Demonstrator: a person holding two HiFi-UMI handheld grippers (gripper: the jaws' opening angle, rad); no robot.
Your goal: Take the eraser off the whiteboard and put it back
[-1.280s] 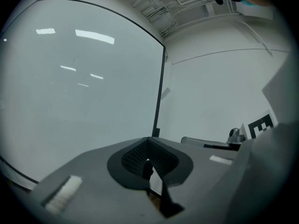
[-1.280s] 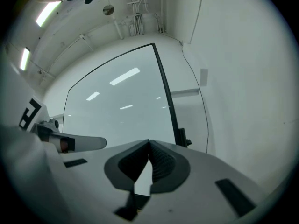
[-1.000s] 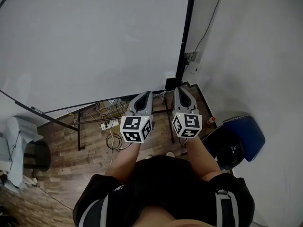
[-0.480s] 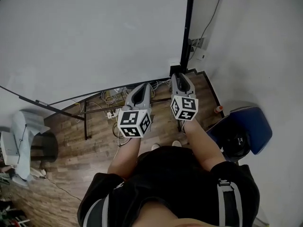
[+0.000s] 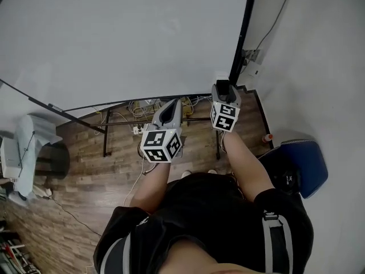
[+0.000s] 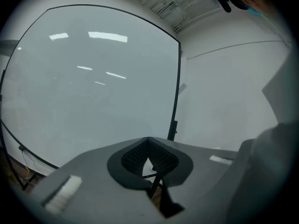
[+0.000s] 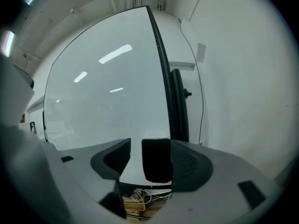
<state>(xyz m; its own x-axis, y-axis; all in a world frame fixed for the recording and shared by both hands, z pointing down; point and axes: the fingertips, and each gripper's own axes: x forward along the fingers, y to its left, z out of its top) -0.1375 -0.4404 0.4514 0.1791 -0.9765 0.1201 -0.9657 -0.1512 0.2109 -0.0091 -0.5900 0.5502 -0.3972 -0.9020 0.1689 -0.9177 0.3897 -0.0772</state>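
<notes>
One whiteboard (image 5: 114,39): we see it fill the upper left of the head view.
Wooden floor (image 5: 80,181): it takes up the lower left of the head view, below the board, with cables (image 5: 142,104) lying near the centre.
Left claw (image 6: 148,141): it sits at the lower centre of its own view, jaws closed tip to tip, with nothing between them.
Right claw (image 7: 149,148): it sits at the lower centre of its view, at the board's lower right corner. Its jaws have just been opening and stand wide apart, gripping nothing.
Eraser (image 7: 156,160): we see a dark block against the whiteboard, between the right claw's jaws. It is close beside the right-hand jaw, with a clear gap to the left-hand one.
</notes>
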